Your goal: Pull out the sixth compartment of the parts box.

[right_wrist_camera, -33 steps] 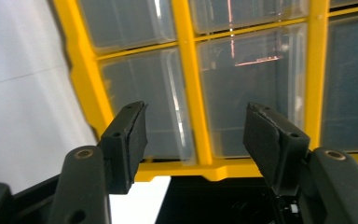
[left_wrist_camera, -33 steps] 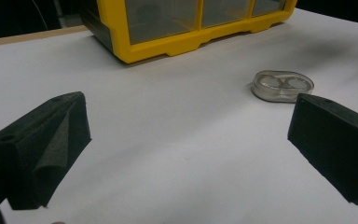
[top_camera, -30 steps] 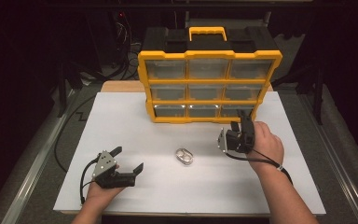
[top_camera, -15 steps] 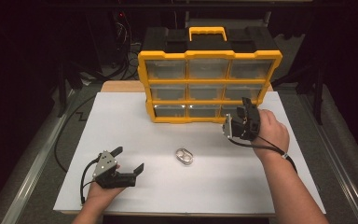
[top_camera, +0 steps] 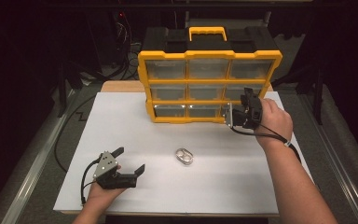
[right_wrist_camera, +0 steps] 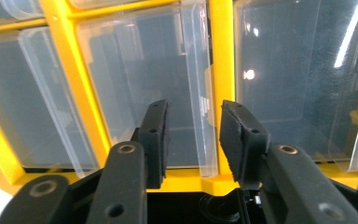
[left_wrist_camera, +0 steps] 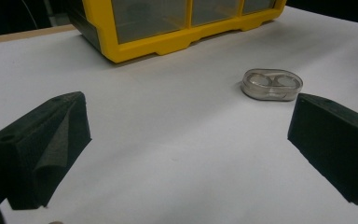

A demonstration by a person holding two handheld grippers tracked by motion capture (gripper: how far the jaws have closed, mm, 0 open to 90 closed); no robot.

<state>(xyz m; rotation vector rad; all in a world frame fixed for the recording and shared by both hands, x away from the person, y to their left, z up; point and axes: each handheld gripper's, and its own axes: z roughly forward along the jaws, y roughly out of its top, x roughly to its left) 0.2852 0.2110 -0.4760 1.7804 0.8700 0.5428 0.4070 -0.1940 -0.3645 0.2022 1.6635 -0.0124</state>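
A yellow and black drawer organizer (top_camera: pixel 209 81) with clear drawers stands at the back of the white table. My right gripper (top_camera: pixel 248 96) is pressed up against its right column, at the lower rows. In the right gripper view the jaws (right_wrist_camera: pixel 193 116) stand a little apart on either side of a clear drawer handle (right_wrist_camera: pixel 196 88), which sits in the gap without clear contact. A small clear oval case (top_camera: pixel 184 156) lies mid-table. My left gripper (top_camera: pixel 131 159) rests at the front left, wide open and holding nothing, with the oval case (left_wrist_camera: pixel 272 85) ahead of its right jaw.
The white table top (top_camera: pixel 121 121) has bare room left of the organizer and in front of it. Dark cables and a metal rail (top_camera: pixel 42 158) run along the left side. The organizer's yellow base (left_wrist_camera: pixel 177 42) lies beyond the left gripper.
My right gripper has risen from near the table and moved forward to the organizer's right drawers. The left gripper and the oval case have stayed put.
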